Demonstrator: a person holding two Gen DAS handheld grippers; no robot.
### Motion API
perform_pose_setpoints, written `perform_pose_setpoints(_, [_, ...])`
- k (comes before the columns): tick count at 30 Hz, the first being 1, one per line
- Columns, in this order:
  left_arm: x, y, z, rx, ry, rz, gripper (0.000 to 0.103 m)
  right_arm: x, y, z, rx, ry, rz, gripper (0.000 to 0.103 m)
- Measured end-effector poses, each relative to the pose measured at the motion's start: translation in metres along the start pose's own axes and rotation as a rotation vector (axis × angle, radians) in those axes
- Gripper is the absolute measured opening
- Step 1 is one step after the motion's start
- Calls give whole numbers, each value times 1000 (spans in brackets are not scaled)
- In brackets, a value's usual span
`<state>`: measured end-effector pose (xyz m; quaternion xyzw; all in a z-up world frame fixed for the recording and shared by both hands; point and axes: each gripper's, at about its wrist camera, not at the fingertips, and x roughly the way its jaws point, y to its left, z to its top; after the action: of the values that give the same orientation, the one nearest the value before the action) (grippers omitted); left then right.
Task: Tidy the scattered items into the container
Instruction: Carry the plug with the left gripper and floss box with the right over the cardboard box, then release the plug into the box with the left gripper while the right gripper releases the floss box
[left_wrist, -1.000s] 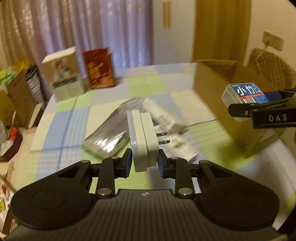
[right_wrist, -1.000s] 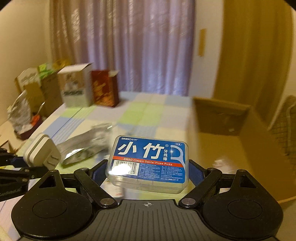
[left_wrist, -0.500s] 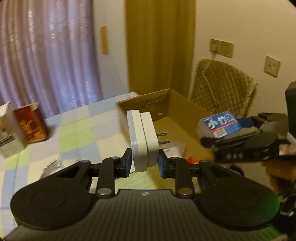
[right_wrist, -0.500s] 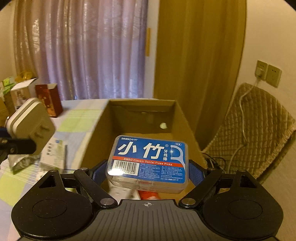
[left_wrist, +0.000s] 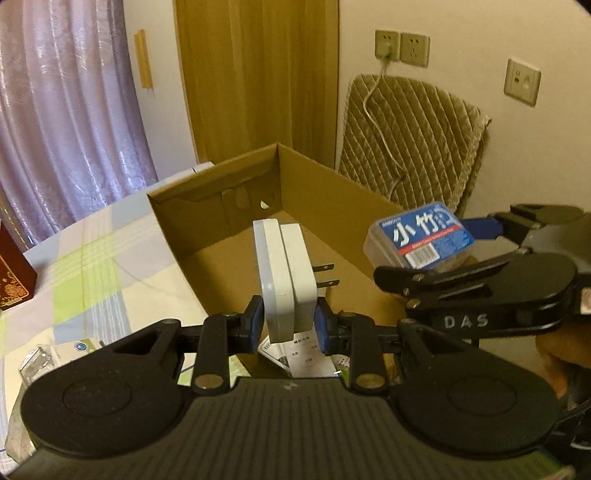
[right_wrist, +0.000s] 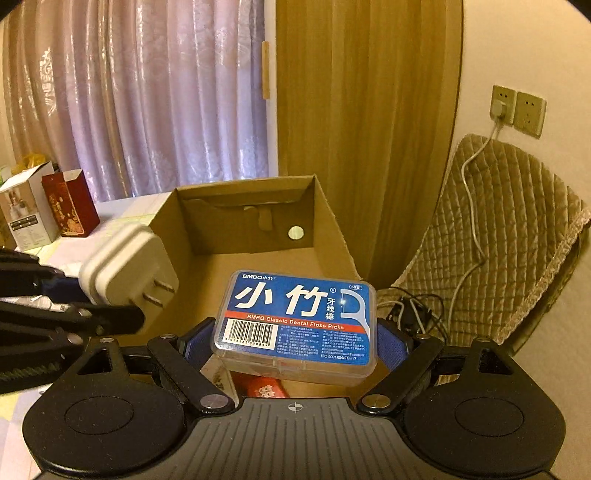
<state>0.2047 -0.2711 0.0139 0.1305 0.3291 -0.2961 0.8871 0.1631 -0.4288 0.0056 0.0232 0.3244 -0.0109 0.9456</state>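
My left gripper (left_wrist: 289, 325) is shut on a white plug adapter (left_wrist: 286, 273), prongs pointing right, held over the near side of the open cardboard box (left_wrist: 221, 192). From the right wrist view the same white plug adapter (right_wrist: 127, 271) shows at the left, over the cardboard box (right_wrist: 332, 221). My right gripper (right_wrist: 295, 349) is shut on a clear floss-pick case with a blue label (right_wrist: 297, 319), above the box's near right part. That floss-pick case (left_wrist: 419, 236) and the right gripper (left_wrist: 443, 266) appear at the right in the left wrist view. Papers (left_wrist: 303, 356) and a red item (right_wrist: 264, 387) lie inside the box.
The box stands on a table with a checked cloth (left_wrist: 85, 273). A silver pouch (left_wrist: 37, 363) lies at the left. A red carton (right_wrist: 70, 203) and a white carton (right_wrist: 24, 210) stand far left. A quilted chair (right_wrist: 509, 236) with a cable is behind the box, by curtains.
Both grippers have swung right from the table's middle to over the cardboard box, each still holding its item. The box now fills the centre of both views.
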Motion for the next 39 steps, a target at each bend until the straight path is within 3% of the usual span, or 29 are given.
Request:
perform_pose_setpoints(14, [18, -1, -8, 17, 41, 5, 26, 7, -5, -3, 5, -5, -1, 90])
perform_pose_setpoints(16, [16, 0, -8, 13, 34, 18, 53, 8, -5, -3, 6, -4, 0, 90])
perform_pose_setpoints(17, [13, 2, -9, 8, 25, 26, 55, 8, -5, -3, 8, -5, 0, 90])
perform_pose_setpoints(39, [-21, 27, -20, -49, 2, 66, 55, 9, 14, 7, -11, -4, 28, 90])
